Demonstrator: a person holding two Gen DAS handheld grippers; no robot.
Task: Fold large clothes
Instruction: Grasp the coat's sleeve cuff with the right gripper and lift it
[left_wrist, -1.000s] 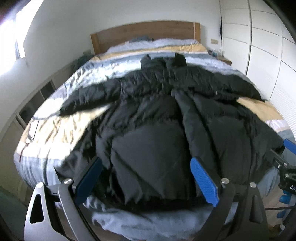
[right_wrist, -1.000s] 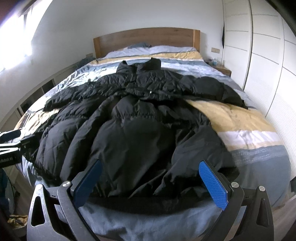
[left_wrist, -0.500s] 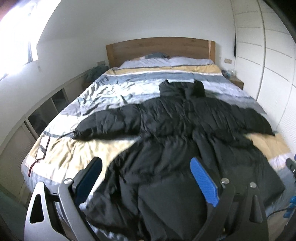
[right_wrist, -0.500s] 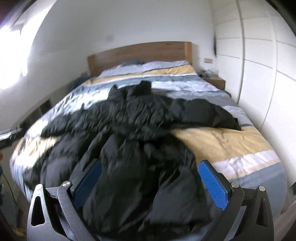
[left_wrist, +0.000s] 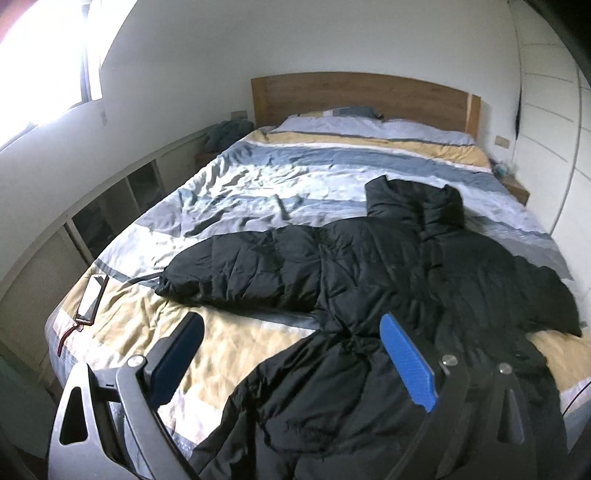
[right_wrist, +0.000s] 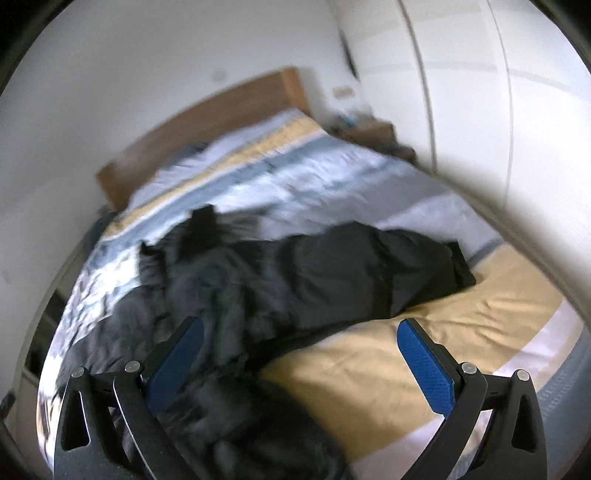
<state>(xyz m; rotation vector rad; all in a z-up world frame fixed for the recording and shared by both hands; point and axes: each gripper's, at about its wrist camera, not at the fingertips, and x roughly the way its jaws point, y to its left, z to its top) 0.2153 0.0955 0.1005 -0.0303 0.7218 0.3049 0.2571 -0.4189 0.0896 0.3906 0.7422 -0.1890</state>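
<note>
Left wrist: fingers wide, empty

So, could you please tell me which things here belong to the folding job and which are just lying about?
Job: black puffer jacket, spread on the bed; left gripper and right gripper, jaws open.

Lying about: phone, pillows, nightstand.

Black jacket spread on striped bed, one sleeve out toward phone at bed's left edge. Left gripper above jacket's lower part, jaws wide apart, holding nothing. Wooden headboard behind.
</note>
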